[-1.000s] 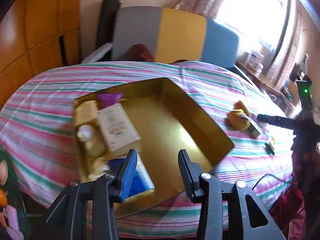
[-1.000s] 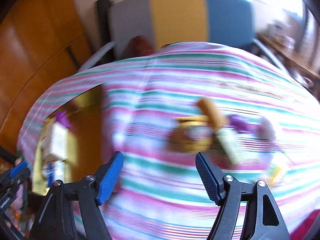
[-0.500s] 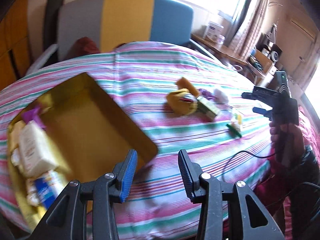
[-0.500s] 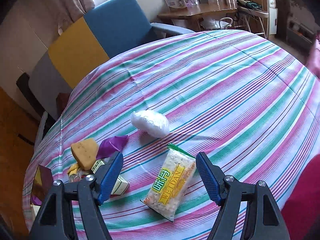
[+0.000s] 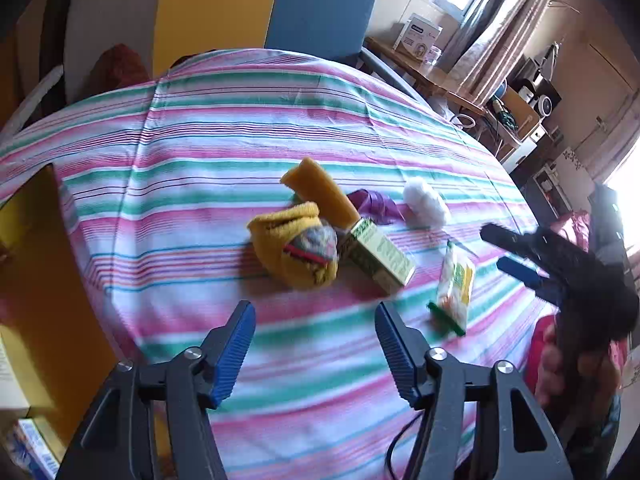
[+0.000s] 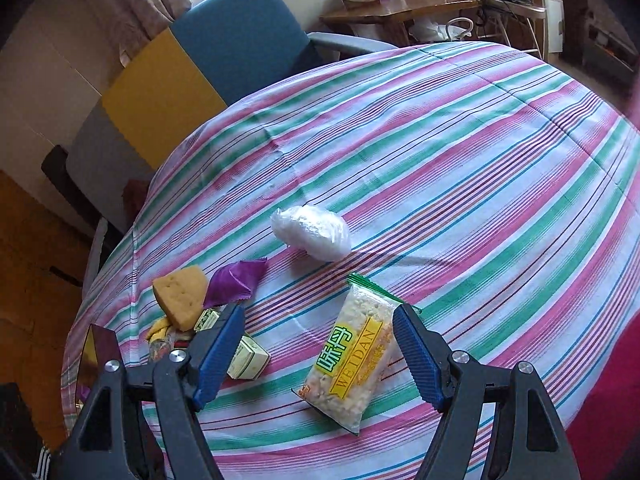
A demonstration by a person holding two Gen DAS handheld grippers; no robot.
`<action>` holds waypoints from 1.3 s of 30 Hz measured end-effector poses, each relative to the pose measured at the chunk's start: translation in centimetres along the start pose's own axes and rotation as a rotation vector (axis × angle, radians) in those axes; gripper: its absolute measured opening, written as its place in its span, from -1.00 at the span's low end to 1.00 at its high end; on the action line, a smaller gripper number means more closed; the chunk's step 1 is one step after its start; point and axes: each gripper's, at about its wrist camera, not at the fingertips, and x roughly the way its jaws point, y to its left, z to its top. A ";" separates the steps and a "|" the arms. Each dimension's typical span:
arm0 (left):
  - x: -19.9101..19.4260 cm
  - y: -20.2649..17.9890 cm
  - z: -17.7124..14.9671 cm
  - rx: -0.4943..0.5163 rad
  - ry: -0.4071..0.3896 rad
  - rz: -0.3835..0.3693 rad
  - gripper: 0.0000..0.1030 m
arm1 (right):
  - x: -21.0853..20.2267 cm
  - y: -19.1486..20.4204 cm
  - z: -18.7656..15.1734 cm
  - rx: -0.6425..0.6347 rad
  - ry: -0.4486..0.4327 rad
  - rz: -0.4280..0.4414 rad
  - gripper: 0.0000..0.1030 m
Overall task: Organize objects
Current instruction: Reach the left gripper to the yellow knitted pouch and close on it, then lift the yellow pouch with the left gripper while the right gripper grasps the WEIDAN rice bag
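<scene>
Striped cloth (image 6: pixel 460 128) covers the table where my two grippers work. My right gripper (image 6: pixel 320 344) hangs over the snack packet (image 6: pixel 352 360), its blue pads spread to either side of the packet and pressing on nothing. My left gripper (image 5: pixel 314 344) has just been opening; its jaws stand apart above bare cloth with nothing between them. Taking the packet as landmark: the white wad (image 6: pixel 310 232) lies beyond it, the purple wrapper (image 6: pixel 236 282) and the sponge (image 6: pixel 180 296) beyond and to its left, the green carton (image 6: pixel 248 356) just left of it. The yellow sock bundle (image 5: pixel 296 250) touches the carton. The gold box (image 5: pixel 36 280) stands well apart, far left.
</scene>
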 end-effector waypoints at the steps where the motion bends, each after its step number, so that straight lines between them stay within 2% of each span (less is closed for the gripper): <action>1: 0.7 0.1 0.5 -0.008 0.006 0.002 0.23 | 0.0 0.1 0.0 -0.004 0.003 0.002 0.50; 9: 6.0 0.7 3.4 -0.033 0.063 0.054 0.23 | 0.5 -0.1 0.1 0.008 0.019 0.019 0.50; 11: 7.5 1.0 3.6 -0.033 0.103 0.060 0.12 | 0.5 0.0 0.1 0.005 0.023 0.018 0.50; 12: 8.0 1.4 3.3 -0.052 0.121 0.043 -0.05 | 0.6 0.0 0.1 0.002 0.023 0.016 0.50; 13: 7.8 1.4 3.1 -0.050 0.110 0.034 -0.10 | 0.7 0.1 0.1 -0.002 0.022 0.015 0.50; 17: 5.8 0.1 1.1 0.018 0.078 0.003 -0.17 | 0.6 0.9 -0.1 -0.048 0.014 0.020 0.46; 23: 1.9 -2.0 -4.0 0.147 0.043 -0.024 -0.17 | 0.9 1.8 -0.5 -0.102 0.022 0.008 0.43; 27: 0.8 -3.2 -7.6 0.231 0.055 -0.040 -0.17 | 0.8 0.4 -0.1 -0.035 0.011 -0.014 0.43; 32: 0.5 -3.3 -10.5 0.273 0.048 -0.054 -0.17 | 0.4 -2.1 0.6 0.082 -0.004 -0.043 0.36; 35: 0.8 -2.8 -10.8 0.248 0.053 -0.066 -0.17 | 1.2 -2.9 0.5 0.110 0.047 -0.105 0.30; 39: 0.7 -2.3 -10.8 0.222 0.050 -0.077 -0.17 | 2.8 -3.6 0.0 0.138 0.150 -0.118 0.30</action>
